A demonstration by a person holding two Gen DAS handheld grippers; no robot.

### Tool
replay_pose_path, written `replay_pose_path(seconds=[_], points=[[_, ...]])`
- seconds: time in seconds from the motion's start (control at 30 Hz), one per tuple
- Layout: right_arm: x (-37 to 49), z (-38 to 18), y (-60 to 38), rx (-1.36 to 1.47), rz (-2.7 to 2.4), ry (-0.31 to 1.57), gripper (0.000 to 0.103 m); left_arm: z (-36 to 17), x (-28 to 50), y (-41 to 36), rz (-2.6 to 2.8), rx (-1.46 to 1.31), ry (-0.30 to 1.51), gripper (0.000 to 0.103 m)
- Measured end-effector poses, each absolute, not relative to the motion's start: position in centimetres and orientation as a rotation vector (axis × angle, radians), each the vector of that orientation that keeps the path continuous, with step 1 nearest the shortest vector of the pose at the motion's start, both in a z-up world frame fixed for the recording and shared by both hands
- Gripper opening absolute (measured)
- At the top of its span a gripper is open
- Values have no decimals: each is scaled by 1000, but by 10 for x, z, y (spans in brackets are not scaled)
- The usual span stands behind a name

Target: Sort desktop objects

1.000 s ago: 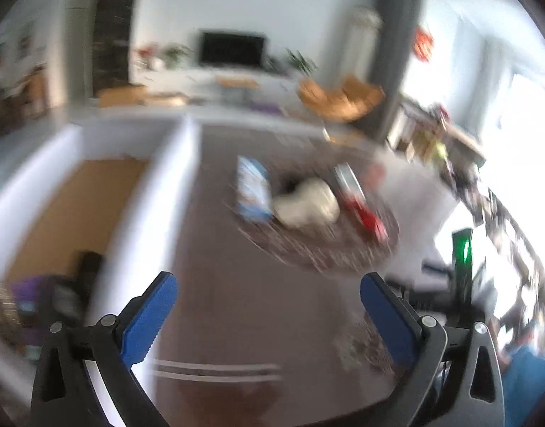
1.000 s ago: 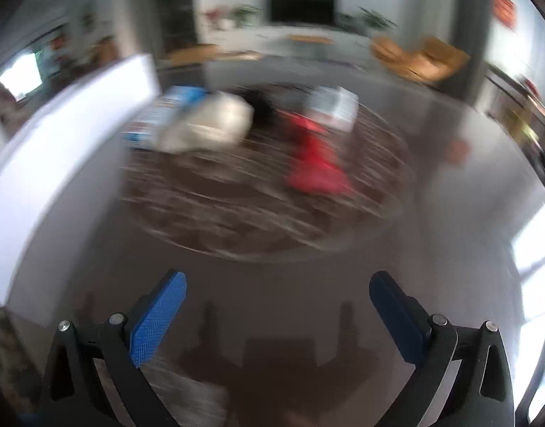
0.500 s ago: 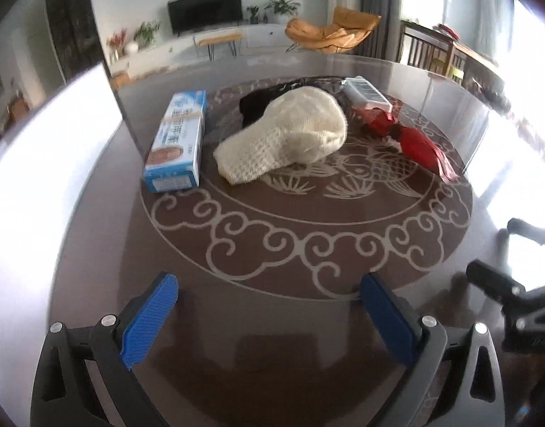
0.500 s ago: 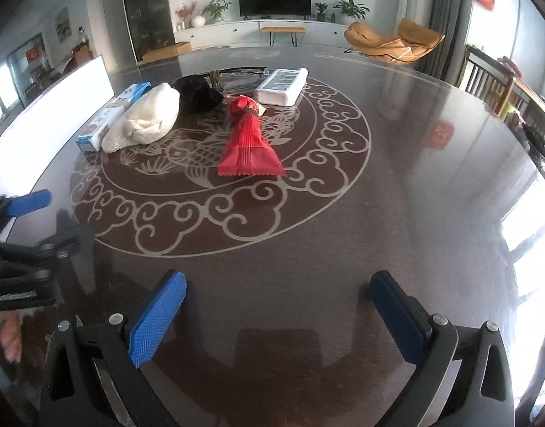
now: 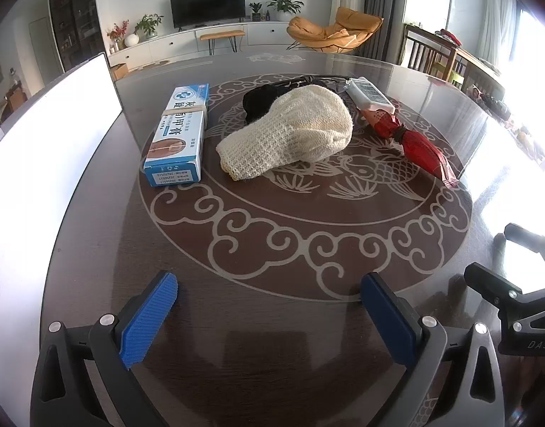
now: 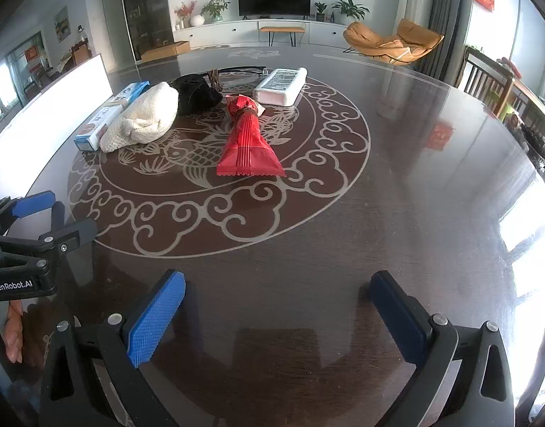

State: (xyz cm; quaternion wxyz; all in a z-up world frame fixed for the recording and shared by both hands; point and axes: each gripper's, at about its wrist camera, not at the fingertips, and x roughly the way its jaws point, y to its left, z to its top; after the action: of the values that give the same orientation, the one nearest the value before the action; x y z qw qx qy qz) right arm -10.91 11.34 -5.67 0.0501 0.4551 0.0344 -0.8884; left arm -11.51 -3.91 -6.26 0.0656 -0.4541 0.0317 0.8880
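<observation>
While both grippers' fingers (image 5: 147, 316) (image 6: 155, 320) gape empty, cream knit hat (image 5: 293, 131) lies slumped beside blue box (image 5: 179, 131).

A blue box (image 5: 178, 135), cream knit hat (image 5: 293, 131), red packet (image 6: 247, 142) and white pack (image 6: 281, 86) lie clustered.

Dark brown table (image 6: 397, 185) with pale scroll-and-fish medallion; blue-and-white box (image 5: 178, 133) at 10 o'clock; cream knit hat (image 5: 293, 131) — black cloth (image 5: 260, 101) behind it; glossy red packet (image 6: 247, 142); white pack (image 6: 281, 85); blue ribbed pads (image 6: 155, 323).
</observation>
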Motion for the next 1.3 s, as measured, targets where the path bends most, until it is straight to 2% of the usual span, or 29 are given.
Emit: replay_pose_path(seconds=[1.3], points=[[-108,-56,114,1386,-2705,105,103,-64,-115,-36,2680,-1371,102,103]])
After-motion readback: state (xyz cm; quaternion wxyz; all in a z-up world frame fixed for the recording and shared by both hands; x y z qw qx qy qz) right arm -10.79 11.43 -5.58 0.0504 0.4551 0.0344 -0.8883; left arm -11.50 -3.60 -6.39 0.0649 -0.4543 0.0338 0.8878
